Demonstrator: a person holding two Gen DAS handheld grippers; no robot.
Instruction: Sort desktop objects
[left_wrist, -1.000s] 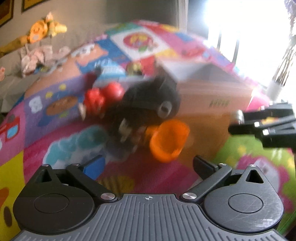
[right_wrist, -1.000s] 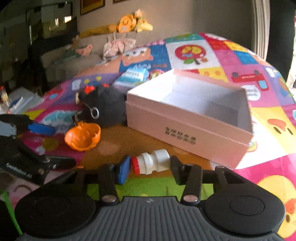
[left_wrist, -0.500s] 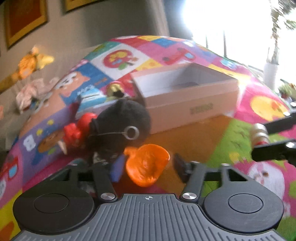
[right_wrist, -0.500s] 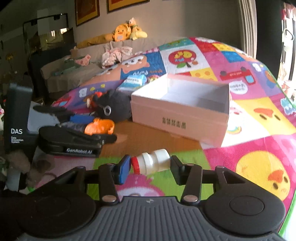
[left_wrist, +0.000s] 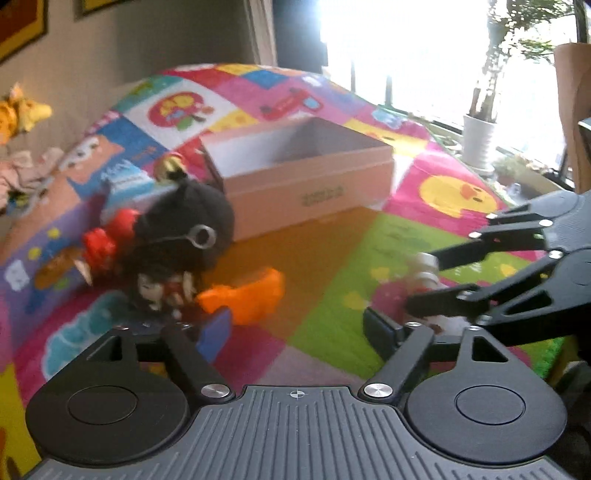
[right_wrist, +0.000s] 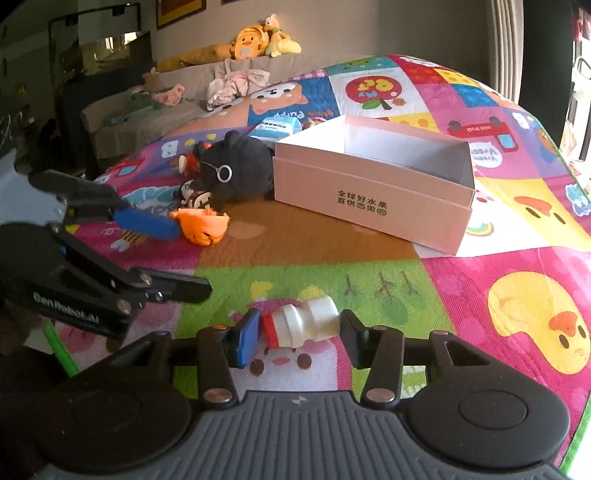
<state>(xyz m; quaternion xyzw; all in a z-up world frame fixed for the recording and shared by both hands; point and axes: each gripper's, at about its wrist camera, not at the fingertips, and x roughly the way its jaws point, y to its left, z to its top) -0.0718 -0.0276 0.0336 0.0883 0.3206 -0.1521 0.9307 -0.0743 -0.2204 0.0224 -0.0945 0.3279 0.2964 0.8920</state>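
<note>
The right gripper (right_wrist: 297, 330) has its jaws closed on a small white bottle with a red cap (right_wrist: 299, 326), held sideways just above the colourful play mat (right_wrist: 517, 295). The left gripper (left_wrist: 295, 328) has its jaws wide apart with nothing between them, its blue pad beside the orange toy (left_wrist: 245, 297) lying on the mat. A black plush bear (right_wrist: 236, 171) rests against the open pink box (right_wrist: 373, 194) beyond
</note>
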